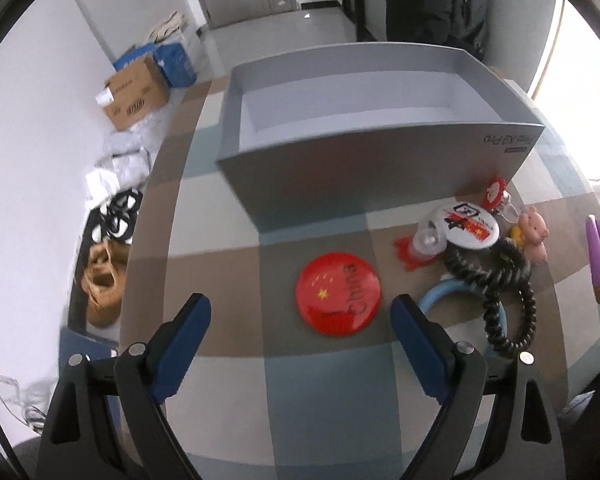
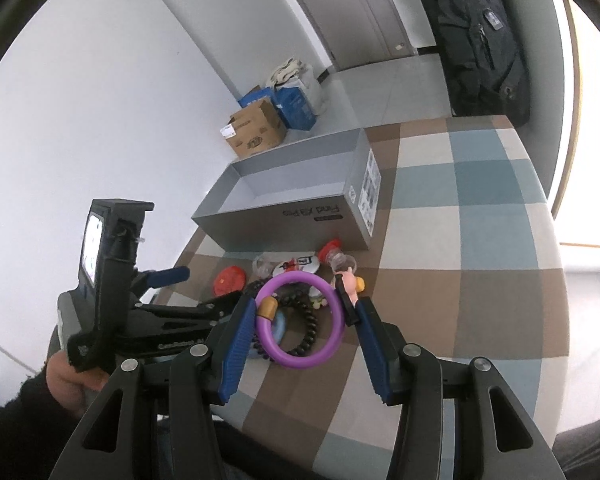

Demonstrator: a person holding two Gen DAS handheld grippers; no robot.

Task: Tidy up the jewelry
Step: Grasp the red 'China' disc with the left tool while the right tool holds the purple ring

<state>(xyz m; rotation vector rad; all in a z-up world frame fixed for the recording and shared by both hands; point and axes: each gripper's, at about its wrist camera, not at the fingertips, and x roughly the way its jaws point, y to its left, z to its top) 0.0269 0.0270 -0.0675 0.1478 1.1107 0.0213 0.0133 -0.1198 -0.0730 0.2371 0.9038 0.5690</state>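
The jewelry lies in a small heap on the checked surface (image 1: pixel 228 272) just in front of an open grey box (image 1: pixel 380 160), and one piece, a purple ring (image 2: pixel 300 320) with a gold bead, sits clamped between the pads of the right tool (image 2: pixel 300 316), lifted above the heap. The left tool (image 1: pixel 302 320) stands wide apart and grips nothing; a red round badge (image 1: pixel 338 294) marked "China" lies on the surface between its fingers. The left view shows the box's bare inside, a white badge (image 1: pixel 466 226), a black coiled band (image 1: pixel 512 292), a light-blue ring (image 1: pixel 440 294) and a pink figure (image 1: pixel 534 236). Only the right view shows a hand (image 2: pixel 66 384) holding the left tool. Cardboard boxes (image 2: pixel 256 132) sit on the floor behind.
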